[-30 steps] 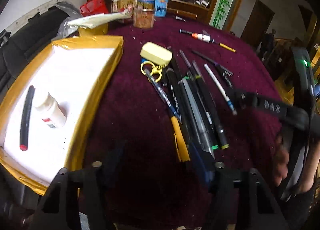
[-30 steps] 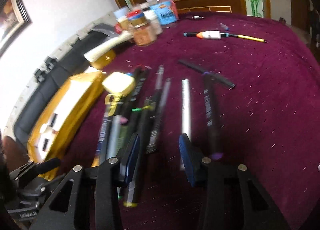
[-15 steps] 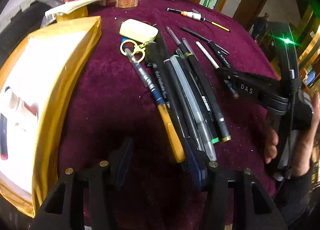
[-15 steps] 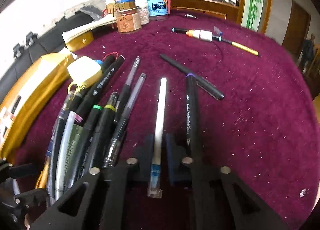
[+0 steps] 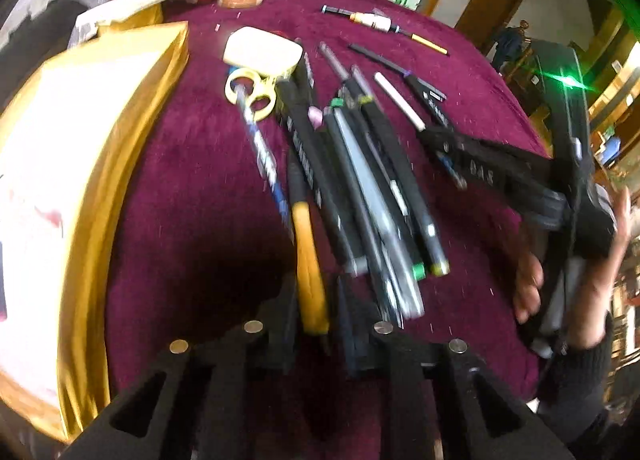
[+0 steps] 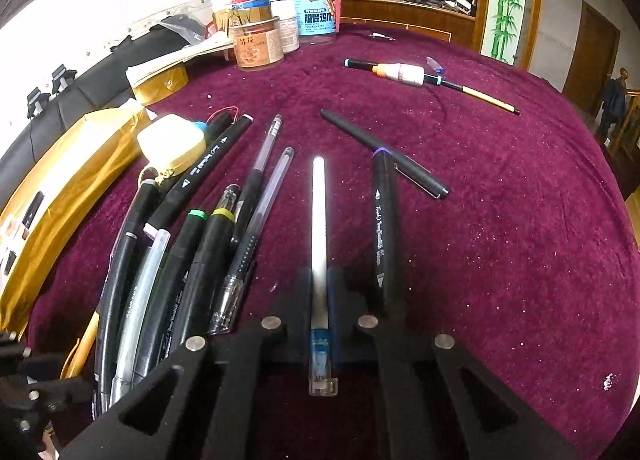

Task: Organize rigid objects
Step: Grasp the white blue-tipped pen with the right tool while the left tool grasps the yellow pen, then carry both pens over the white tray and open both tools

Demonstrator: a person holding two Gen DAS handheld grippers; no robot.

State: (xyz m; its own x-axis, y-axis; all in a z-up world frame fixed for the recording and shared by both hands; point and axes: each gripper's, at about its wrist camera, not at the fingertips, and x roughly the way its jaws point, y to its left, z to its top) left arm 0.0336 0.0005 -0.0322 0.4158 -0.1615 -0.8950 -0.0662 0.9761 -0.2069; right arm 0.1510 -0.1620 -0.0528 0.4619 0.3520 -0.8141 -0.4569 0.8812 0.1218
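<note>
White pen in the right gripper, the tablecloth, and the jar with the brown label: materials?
White pen: likely plastic, with a smooth glossy barrel and a clear cap end showing blue inside. The right gripper is shut on it.
Tablecloth: looks like velvet or velour, a matte maroon pile holding white specks.
Jar: probably clear plastic or glass, with a paper label; cannot tell which.

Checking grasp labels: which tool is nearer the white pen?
Right. The right tool is shut on the white pen. The left tool is off to its left, closed around the yellow-barrelled pen.
</note>
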